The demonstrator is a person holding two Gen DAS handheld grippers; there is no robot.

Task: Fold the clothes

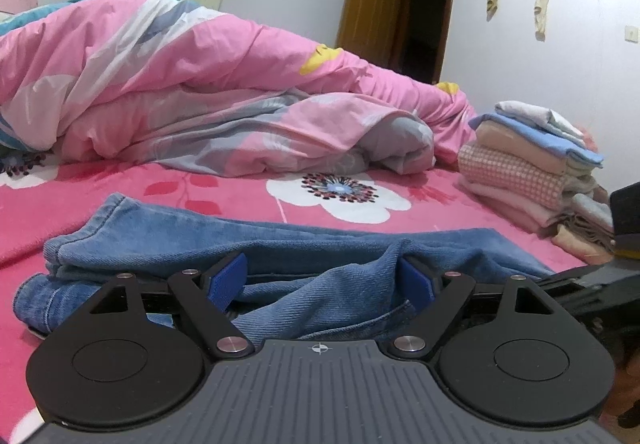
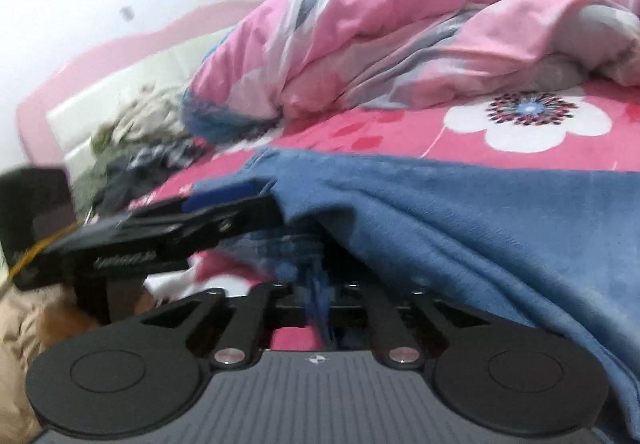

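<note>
Bed (image 1: 132,204): covered by a pink plush blanket with large white flowers, filling most of both views.
Duvet (image 1: 208,84): pink, grey and white, bunched along the far side of the bed.
Jeans (image 1: 280,248): blue denim, lying near the front edge of the bed, partly folded, legs doubled over each other; in the right wrist view draped over the right side of that tool.
Handling of jeans: judged heavy for clothing, soft but thick, seams and hems stiffer than the panels; not slippery, not fragile; likely to sag and drag if lifted by a single layer.
Where to take hold: best at a doubled seam, hem or waistband edge, pinching all layers together so the fold travels as one.
Stack of folded clothes (image 1: 540,172): far right on the bed, pink, checked, blue and pale pieces piled neatly, well apart from the jeans.
Unfolded clothes heap (image 2: 136,140): far left by the headboard, blurred, colours mixed.
Left gripper (image 1: 320,280): jaws wide, a fold of denim lying between the blue pads; pads not seen pressing on it.
Right gripper (image 2: 320,304): jaws closed together, a blue strip of denim pinched between them; view blurred.
</note>
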